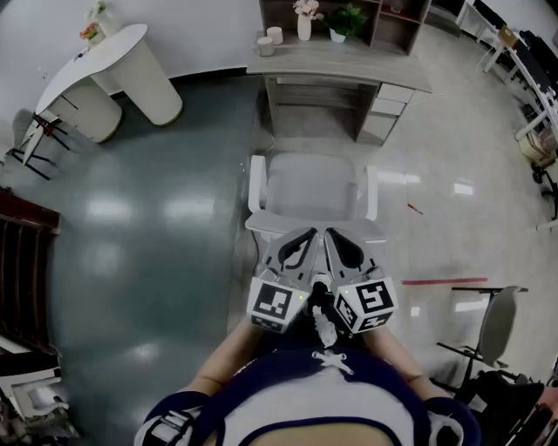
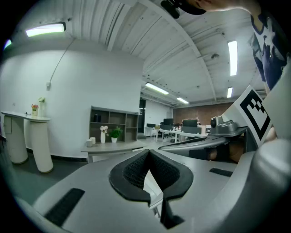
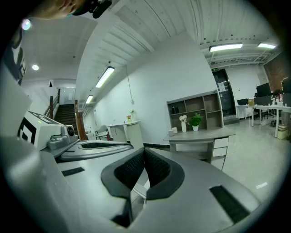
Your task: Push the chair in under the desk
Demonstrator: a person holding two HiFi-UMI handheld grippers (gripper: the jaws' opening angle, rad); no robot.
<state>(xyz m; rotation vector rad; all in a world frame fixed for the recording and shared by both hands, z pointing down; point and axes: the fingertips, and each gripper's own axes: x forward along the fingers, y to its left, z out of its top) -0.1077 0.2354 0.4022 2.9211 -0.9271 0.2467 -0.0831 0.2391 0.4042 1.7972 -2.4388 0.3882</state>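
Note:
A white chair (image 1: 312, 193) stands on the floor, facing a grey desk (image 1: 340, 63) with drawers, a short gap away from it. My left gripper (image 1: 305, 235) and right gripper (image 1: 332, 235) are side by side above the chair's near backrest edge, both shut with nothing between their pads. In the left gripper view the closed jaws (image 2: 148, 154) point toward the desk (image 2: 113, 148), and a white sliver of the chair (image 2: 153, 185) shows below them. The right gripper view shows its closed jaws (image 3: 144, 153), the desk (image 3: 200, 135) ahead and the chair (image 3: 138, 189) beneath.
A shelf unit with a vase (image 1: 304, 23), a plant (image 1: 349, 19) and cups (image 1: 270, 39) sits on the desk. A white curved counter (image 1: 113, 70) stands at the far left, a dark chair (image 1: 497, 324) at the right. Red tape (image 1: 445, 281) marks the floor.

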